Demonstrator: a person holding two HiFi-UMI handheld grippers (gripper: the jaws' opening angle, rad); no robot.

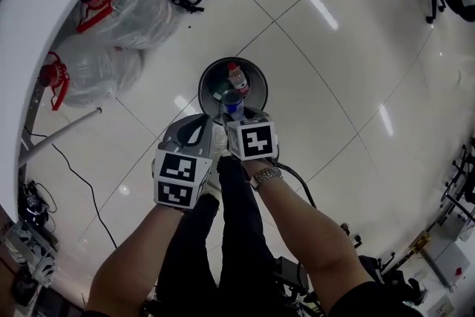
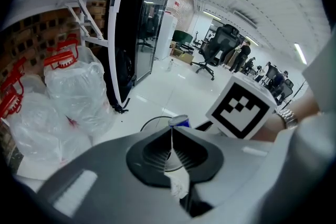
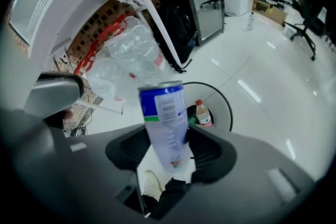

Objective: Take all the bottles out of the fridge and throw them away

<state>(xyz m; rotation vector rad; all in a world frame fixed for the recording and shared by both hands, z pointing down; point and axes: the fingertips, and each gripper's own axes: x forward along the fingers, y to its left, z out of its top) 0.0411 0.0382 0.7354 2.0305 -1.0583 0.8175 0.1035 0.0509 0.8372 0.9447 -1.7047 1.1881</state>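
Bottle, red-capped clear plastic, lies in the round bin.
My right claw pinches a slim blue-and-white metal can above that bin; my left claw is pressed together, empty, beside it.

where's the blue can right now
In the right gripper view the blue can is clamped in the jaws of the right hand-held gripper, above the round bin.

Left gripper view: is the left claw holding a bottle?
No, the left claw is shut: its two halves meet and nothing is between them.
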